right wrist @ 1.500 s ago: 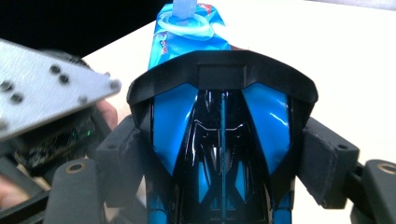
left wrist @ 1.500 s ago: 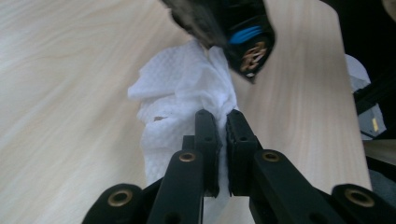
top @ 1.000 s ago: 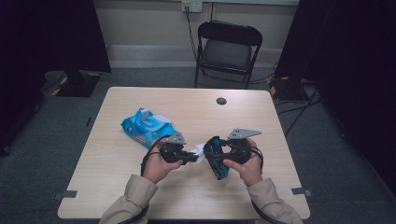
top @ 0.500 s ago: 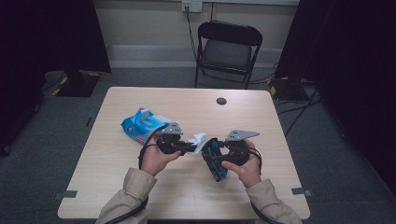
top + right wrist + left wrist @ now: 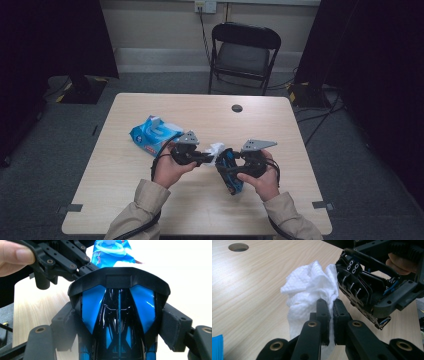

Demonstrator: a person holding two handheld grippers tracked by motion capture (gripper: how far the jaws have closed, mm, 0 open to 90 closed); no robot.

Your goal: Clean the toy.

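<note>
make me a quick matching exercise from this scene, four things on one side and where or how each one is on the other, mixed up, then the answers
Things:
1. white wipe
2. black and blue toy car
3. blue wipes pack
4. folding chair

Places or states:
A. lying on the table to the left of the hands
B. pinched between the shut jaws of the left gripper
C. standing on the floor beyond the far edge of the table
D. clamped between the pads of the right gripper

Pairs: 1-B, 2-D, 3-A, 4-C

light wooden table (image 5: pixel 125 200), blue wipes pack (image 5: pixel 152 134) lying on it
</note>
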